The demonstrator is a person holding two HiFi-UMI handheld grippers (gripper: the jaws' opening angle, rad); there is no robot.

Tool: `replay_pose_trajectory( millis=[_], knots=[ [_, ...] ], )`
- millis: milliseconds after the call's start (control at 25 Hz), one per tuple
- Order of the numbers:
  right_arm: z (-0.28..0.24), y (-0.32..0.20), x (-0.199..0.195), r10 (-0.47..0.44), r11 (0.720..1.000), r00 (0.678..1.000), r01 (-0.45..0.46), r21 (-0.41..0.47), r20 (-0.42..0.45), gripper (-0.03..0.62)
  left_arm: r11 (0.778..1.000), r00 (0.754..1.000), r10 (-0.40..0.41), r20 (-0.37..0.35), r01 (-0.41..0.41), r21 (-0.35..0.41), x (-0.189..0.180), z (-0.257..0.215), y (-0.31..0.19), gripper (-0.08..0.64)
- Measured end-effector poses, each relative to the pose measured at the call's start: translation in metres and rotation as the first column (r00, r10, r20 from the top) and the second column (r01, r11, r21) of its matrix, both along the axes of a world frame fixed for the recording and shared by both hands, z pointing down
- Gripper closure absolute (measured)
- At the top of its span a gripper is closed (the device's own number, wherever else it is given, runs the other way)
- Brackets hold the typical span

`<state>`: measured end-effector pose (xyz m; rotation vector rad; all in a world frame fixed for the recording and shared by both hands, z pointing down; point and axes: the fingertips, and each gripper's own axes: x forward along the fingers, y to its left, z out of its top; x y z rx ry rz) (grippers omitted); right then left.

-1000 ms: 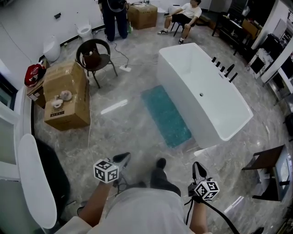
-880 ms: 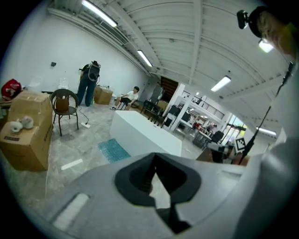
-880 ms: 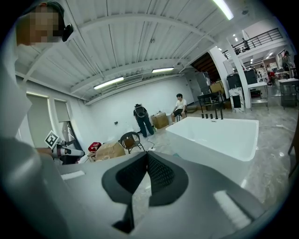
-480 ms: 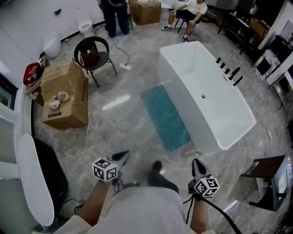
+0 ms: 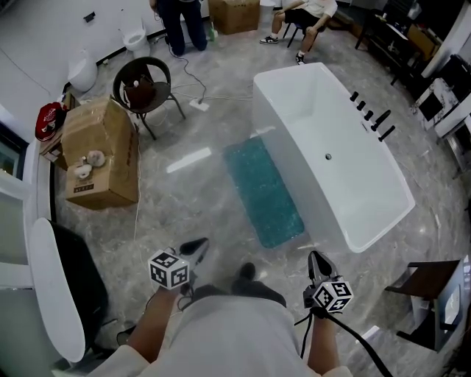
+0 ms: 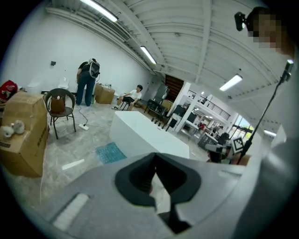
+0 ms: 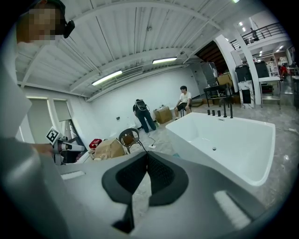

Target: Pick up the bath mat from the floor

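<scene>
A grey marbled floor (image 5: 193, 208) fills the head view, in a big open room with white walls. At the far left edge a cardboard box (image 5: 99, 151) stands on the floor with two small pale things on its top. Just above and to the right of it is a dark round chair (image 5: 144, 85). A standing person (image 5: 179, 22) is cut off by the top edge of the frame.

Low in the frame, left of centre, is my left gripper (image 5: 196, 246). Its jaws are pressed together tip to tip, as its own view shows, and it points up the frame towards the floor ahead of me.

The bath mat (image 5: 263, 193), teal and nubbly, lies flat on the floor in the middle of the frame. It runs along the long left side of the bathtub (image 5: 335, 158), just beside it. It sits higher in the frame than both grippers and well apart from each. In the left gripper view it shows as a small teal patch up and left of the closed jaws.

Low and right of centre is my right gripper (image 5: 318, 260), its pads likewise meeting, with a black cable trailing from it. Its view looks over the white tub.

A seated person (image 5: 307, 13) is at the top, right of centre. A dark stool (image 5: 428, 293) stands at the lower right edge.
</scene>
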<state>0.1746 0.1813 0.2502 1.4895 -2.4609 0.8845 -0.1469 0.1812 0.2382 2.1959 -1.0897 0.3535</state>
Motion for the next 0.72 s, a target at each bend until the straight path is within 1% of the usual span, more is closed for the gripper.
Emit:
replay_pose_trajectory(
  millis=[200, 400, 560, 720],
  knots=[
    [0.002, -0.018, 0.006, -0.003, 1.0, 1.0, 0.003, -0.007, 0.006, 0.586, 1.0, 1.0, 0.001, -0.001, -0.001, -0.004, 0.01, 0.0, -0.021, 0.56],
    [0.008, -0.024, 0.008, -0.001, 1.0, 1.0, 0.001, -0.025, 0.006, 0.586, 1.0, 1.0, 0.013, -0.002, -0.013, -0.013, 0.018, 0.003, -0.034, 0.56],
    [0.012, -0.028, 0.002, 0.013, 0.999, 1.0, -0.013, -0.041, -0.002, 0.586, 0.999, 0.999, 0.035, -0.001, -0.035, -0.025, 0.013, 0.006, -0.048, 0.561],
    [0.017, -0.039, -0.005, 0.049, 0.998, 0.999, -0.049, -0.049, -0.007, 0.586, 0.998, 0.998, 0.064, -0.008, -0.064, -0.026, 0.006, 0.011, -0.072, 0.561]
  ],
)
